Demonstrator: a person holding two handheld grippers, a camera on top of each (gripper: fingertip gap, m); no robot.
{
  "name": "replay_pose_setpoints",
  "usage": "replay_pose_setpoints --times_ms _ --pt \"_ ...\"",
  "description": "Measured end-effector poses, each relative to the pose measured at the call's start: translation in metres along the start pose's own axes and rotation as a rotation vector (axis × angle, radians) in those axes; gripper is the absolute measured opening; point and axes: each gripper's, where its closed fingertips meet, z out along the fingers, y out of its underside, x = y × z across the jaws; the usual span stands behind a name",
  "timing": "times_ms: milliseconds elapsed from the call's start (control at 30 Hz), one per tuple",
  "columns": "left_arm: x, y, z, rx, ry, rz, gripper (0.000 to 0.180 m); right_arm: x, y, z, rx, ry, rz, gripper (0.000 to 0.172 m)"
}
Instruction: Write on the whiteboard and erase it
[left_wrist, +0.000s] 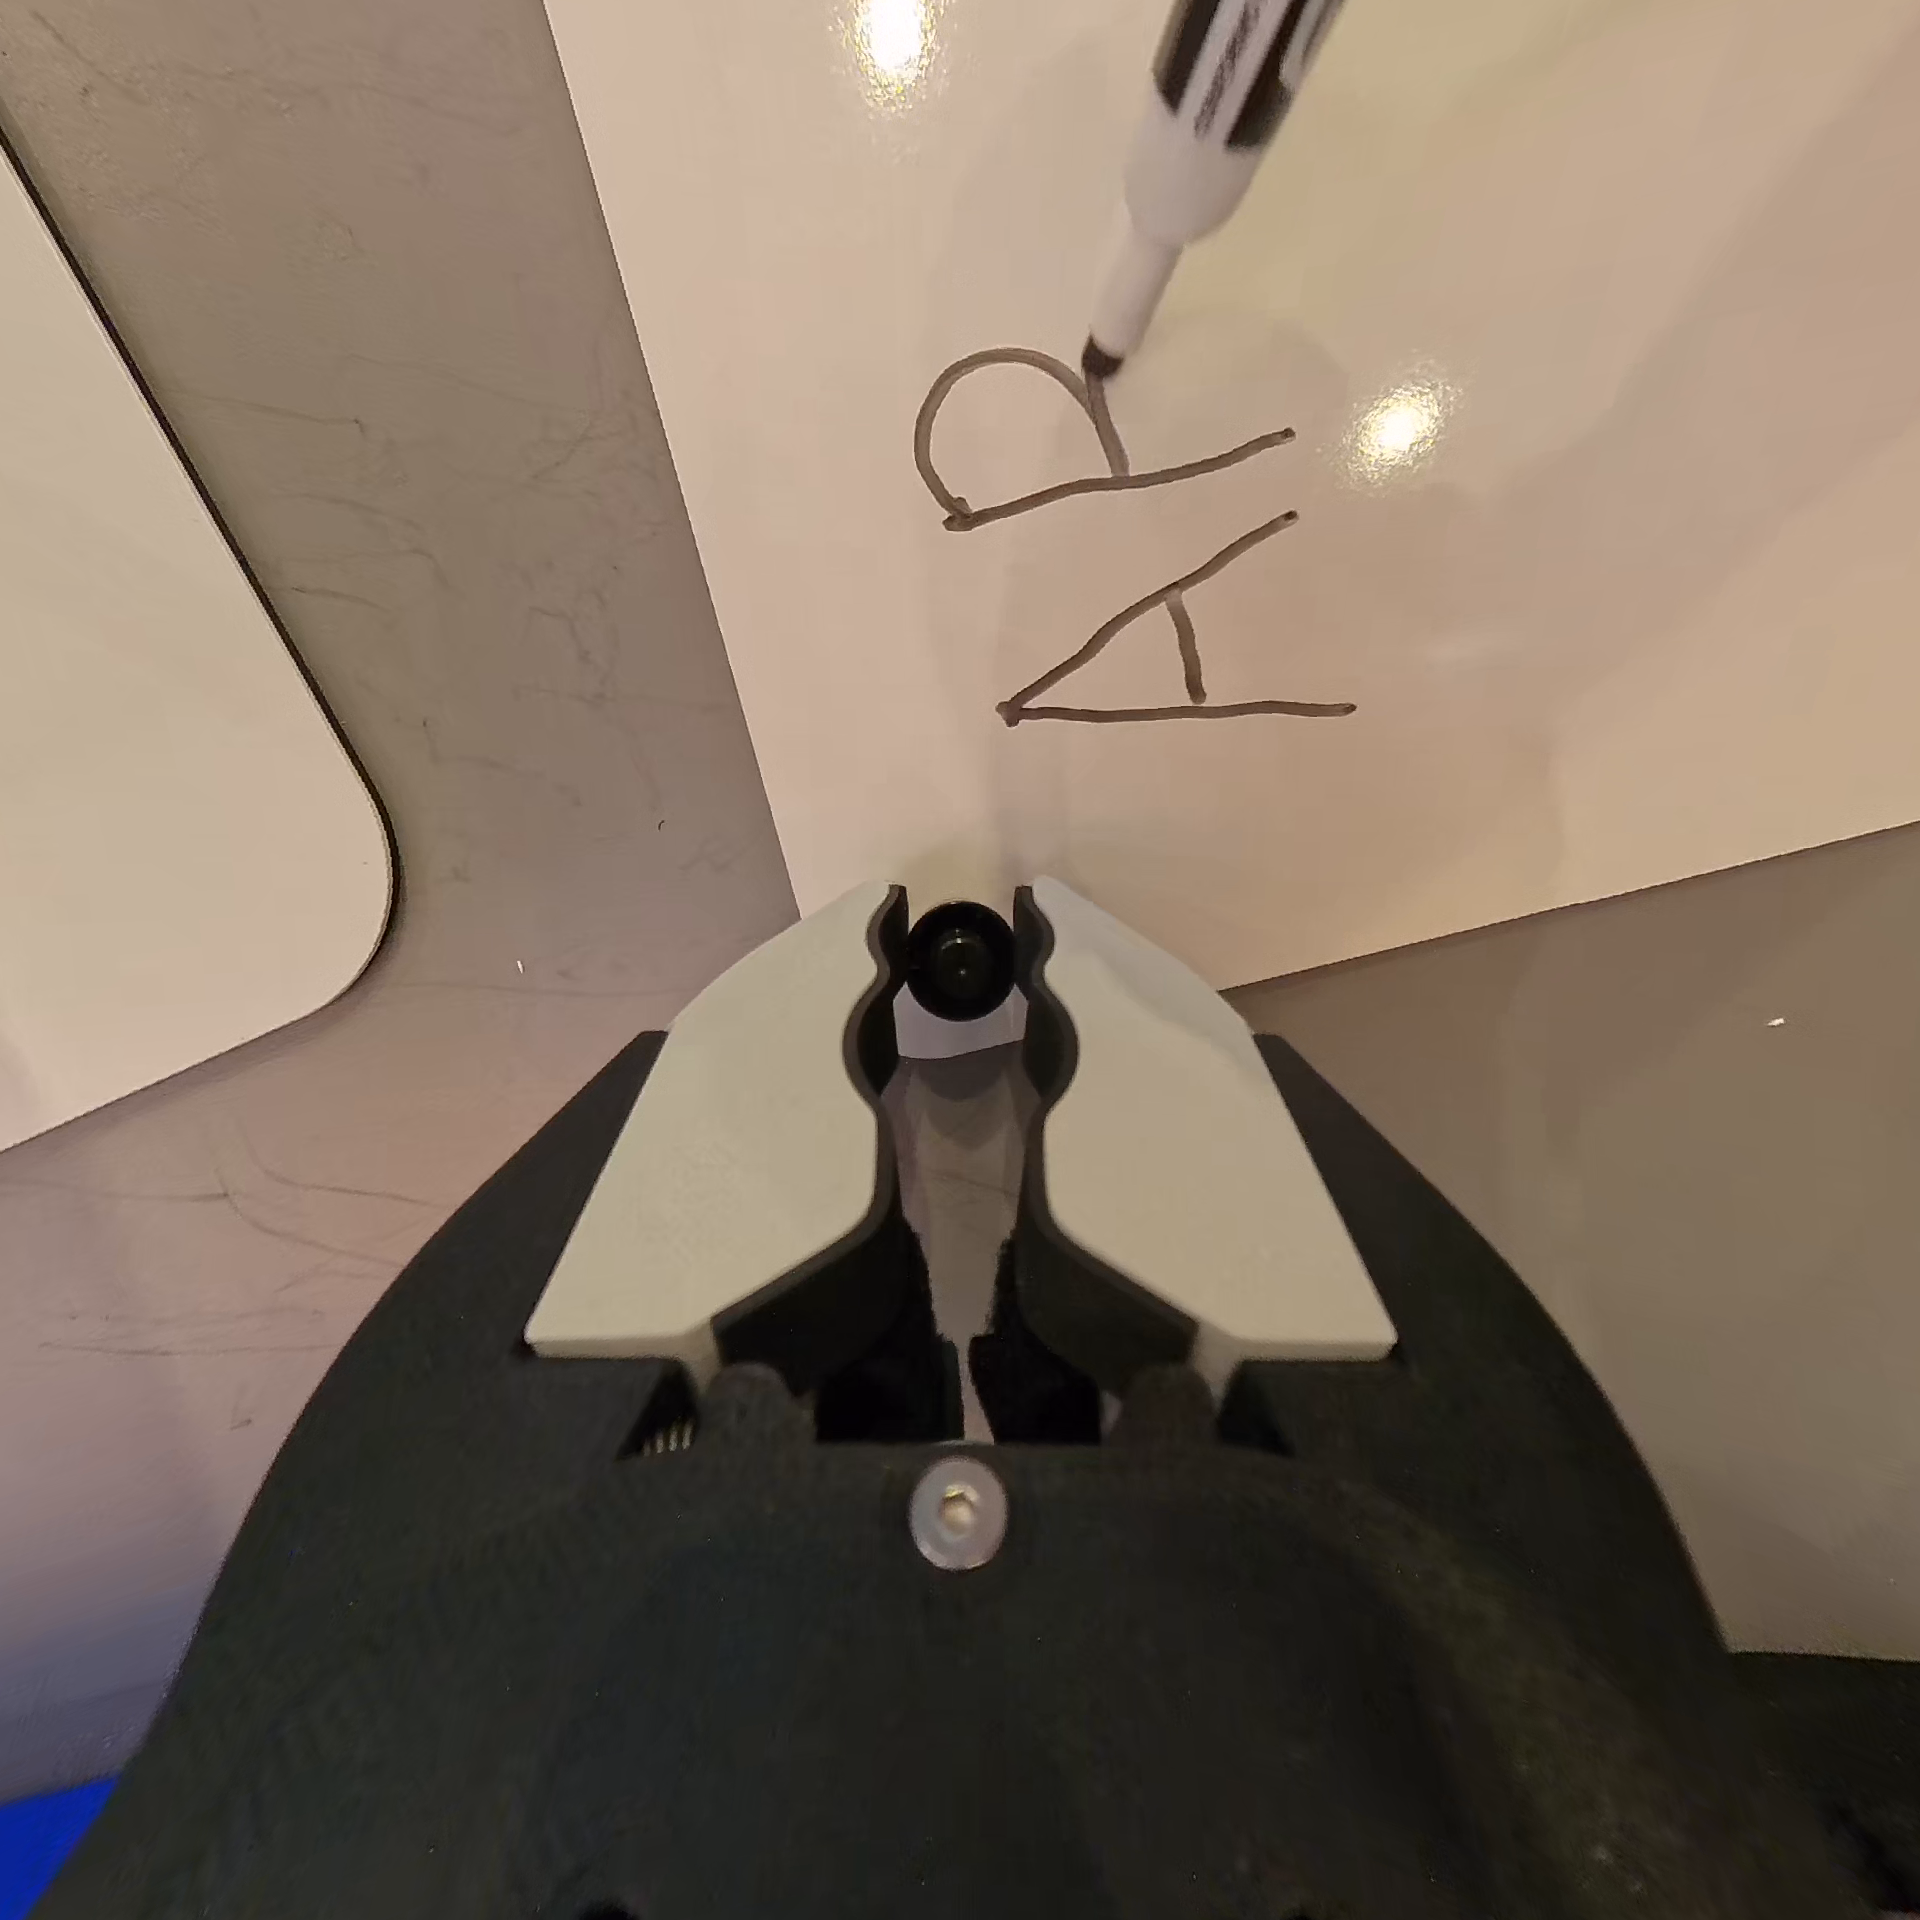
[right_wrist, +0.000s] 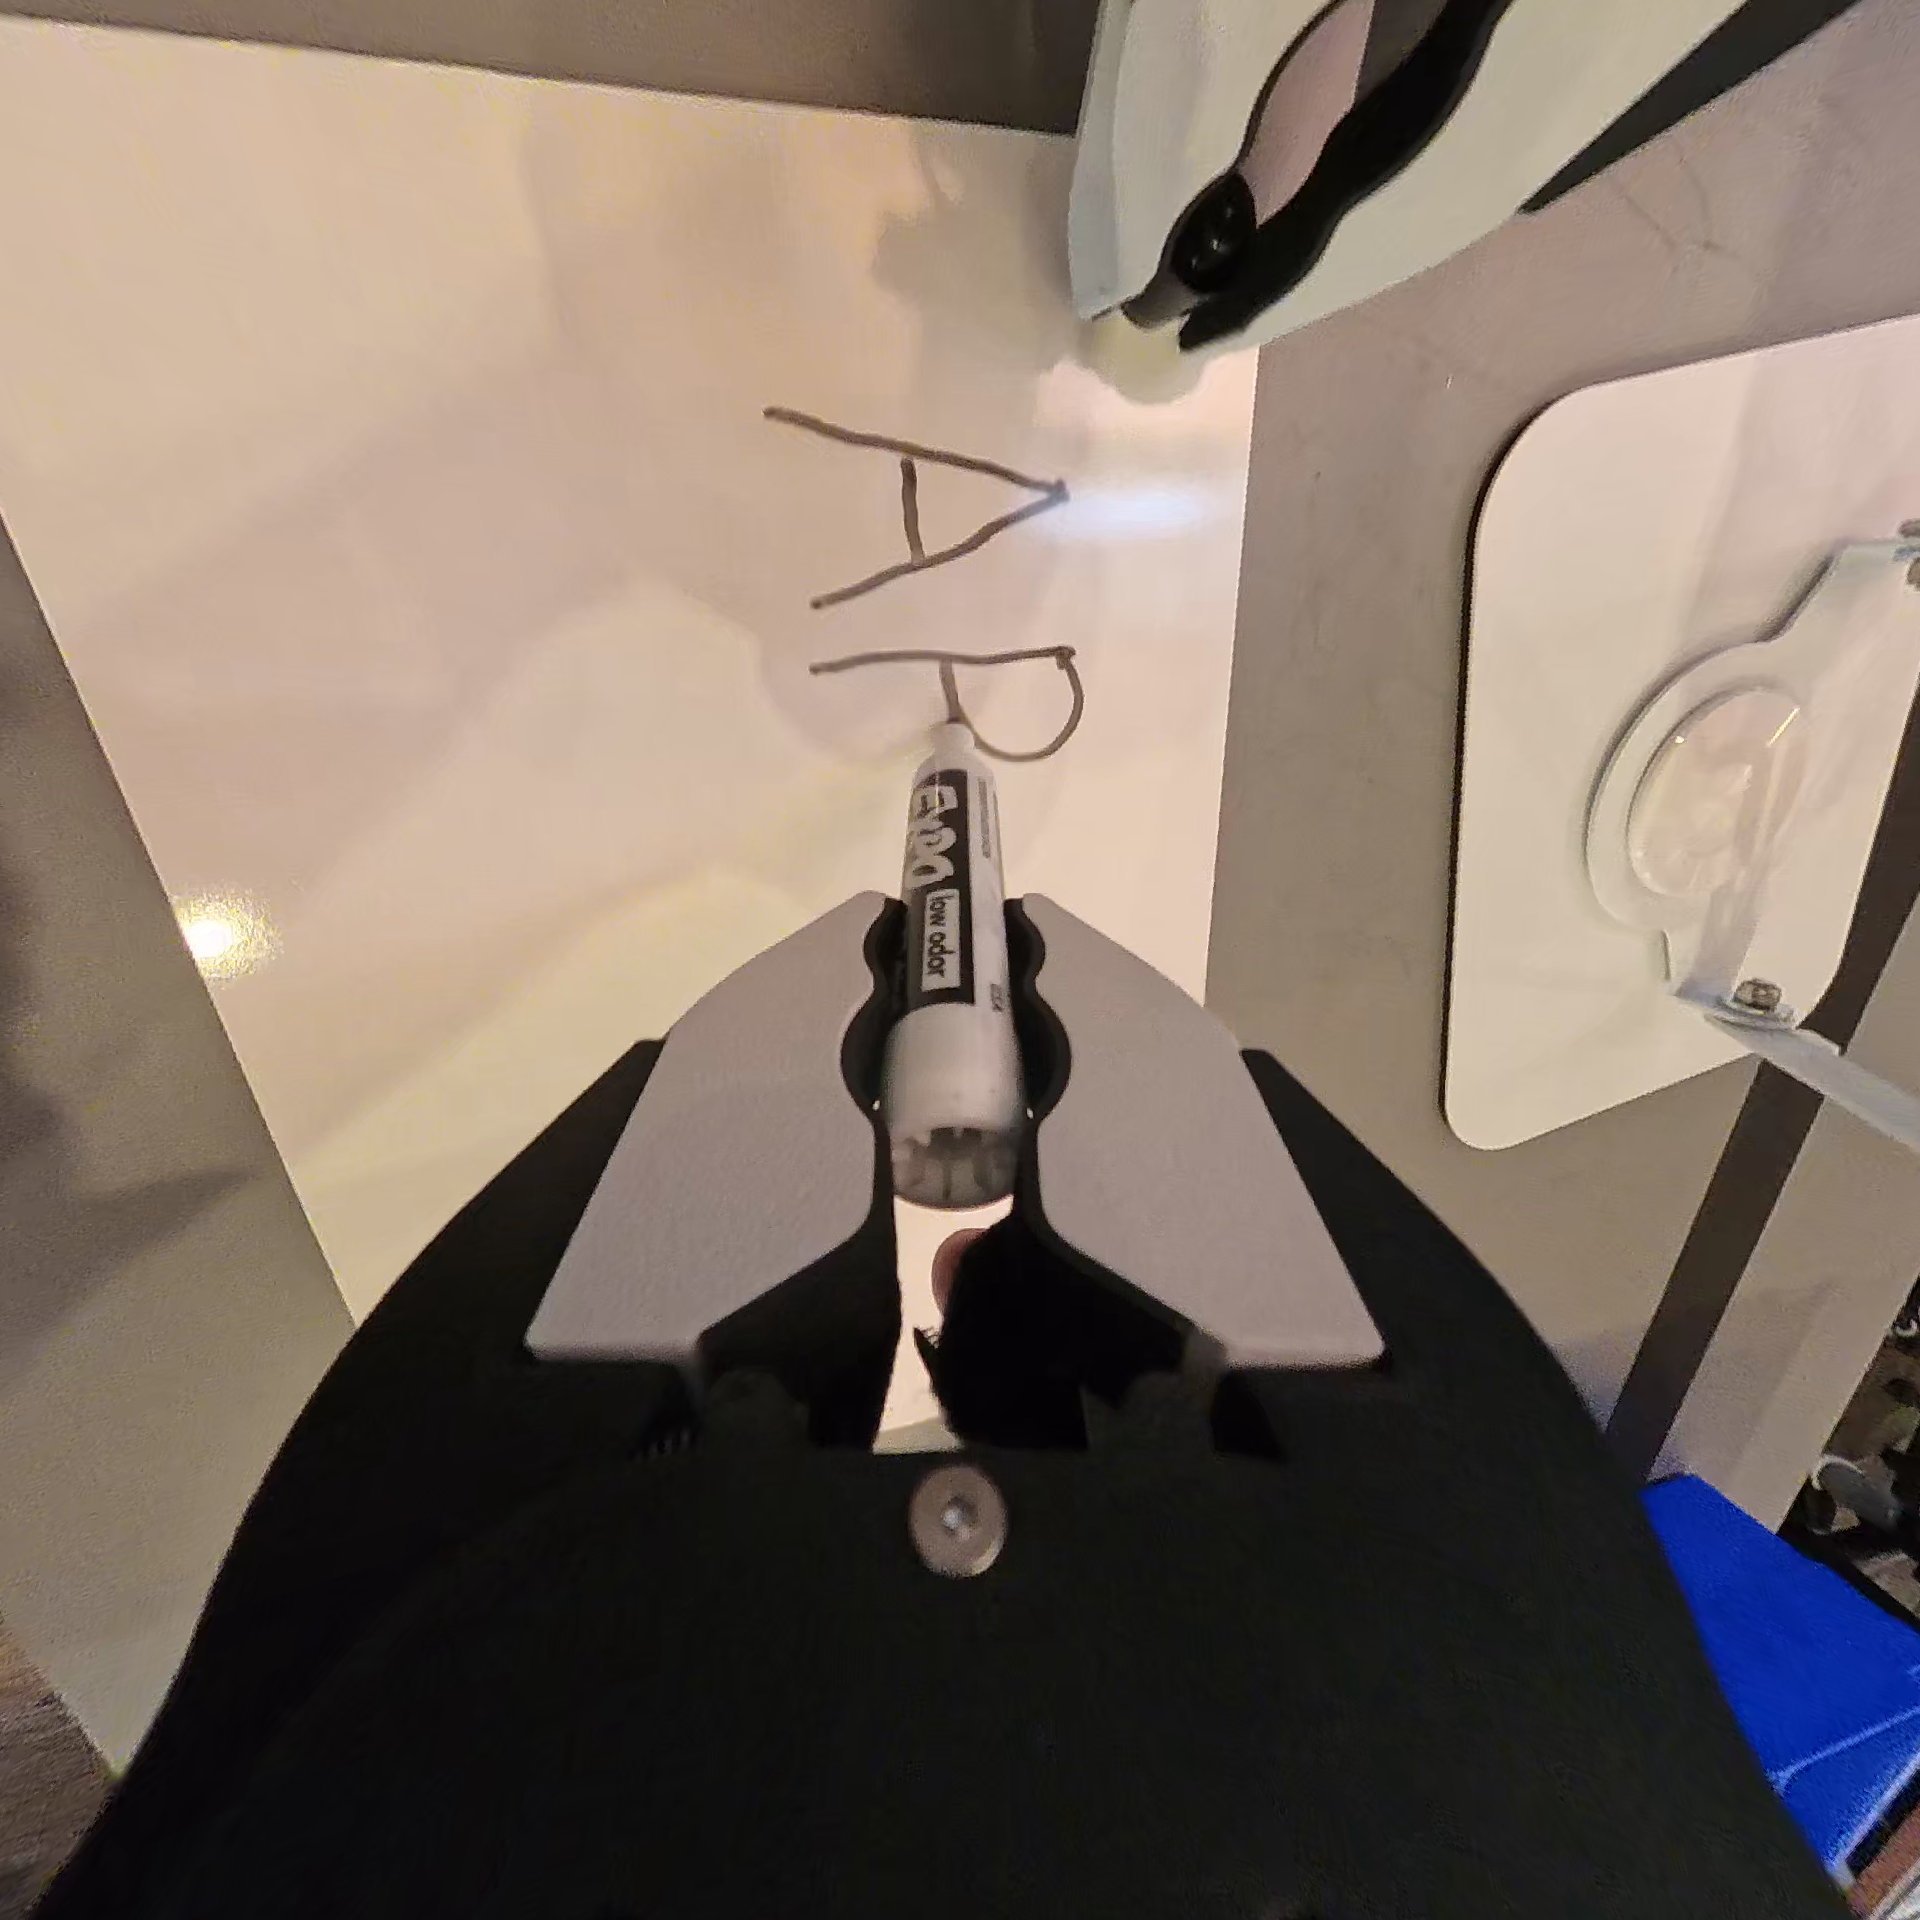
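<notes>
- The whiteboard (right_wrist: 436, 499) lies flat on the grey table (left_wrist: 436, 499), so both claws can work down onto it from either side.
- The right claw (right_wrist: 954, 940) is clamped on a white-and-black marker (right_wrist: 948, 935), with the barrel seated lengthwise in the notch between its fingers (right_wrist: 1122, 1060). Held that way, the marker runs straight out along the claw, and the tip can be steered like a pen.
- The marker's tip rests on the board at the end of a curved stroke (left_wrist: 1103, 416). I judge the writing step to be under way, with the second pen mark (left_wrist: 997, 436) not quite finished and the first pen mark (left_wrist: 1174, 665) already complete.
- The left claw (left_wrist: 956, 914) grips a small black cap (left_wrist: 954, 961) near its fingertips, the dark pads pressing on both sides. It sits at the board's near edge, just clear of the marks, probably to keep the cap ready without smudging the ink.
- A second white panel (right_wrist: 1662, 727) with a clear plastic fitting (right_wrist: 1714, 800) lies well apart on the table, out of the writing area.
- Erasing has not begun; no eraser is visible.
</notes>
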Motion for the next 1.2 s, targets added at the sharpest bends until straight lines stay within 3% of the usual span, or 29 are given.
replay_pose_setpoints --times_ms 267,800,1200 --pt "0.0 0.0 0.0 0.0 0.001 -0.001 0.02 -0.012 0.011 -0.006 -0.007 -0.018 0.016 0.021" --pt "0.0 0.0 0.0 -0.004 -0.003 0.0 0.02 -0.023 -0.014 -0.004 0.029 -0.032 -0.032 0.021" --pt "0.0 0.0 0.0 -0.002 -0.001 0.0 0.02 0.015 0.03 -0.014 0.001 0.076 0.101 0.021"
